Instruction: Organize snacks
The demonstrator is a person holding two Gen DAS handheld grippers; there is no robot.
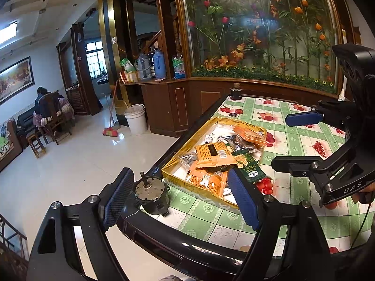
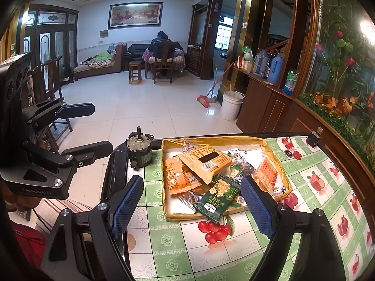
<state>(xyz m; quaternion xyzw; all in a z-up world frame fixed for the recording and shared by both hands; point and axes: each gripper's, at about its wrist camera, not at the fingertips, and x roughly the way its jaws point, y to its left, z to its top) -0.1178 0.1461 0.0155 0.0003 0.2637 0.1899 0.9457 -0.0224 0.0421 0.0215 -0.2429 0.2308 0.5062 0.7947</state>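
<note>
Hovering with jaws spread and empty, your right gripper (image 2: 192,203) faces the gold tray (image 2: 279,149) at twelve o'clock. The green packet (image 2: 216,199) overhanging its near rim looks light, crinkly, slippery; pinch its sealed edge.

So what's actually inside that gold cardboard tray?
The gold tray holds a loose heap of snack packets: orange wrappers, a tan packet, a dark green packet overhanging the near edge, and crackers. Whatever lies beneath the heap is covered.
</note>
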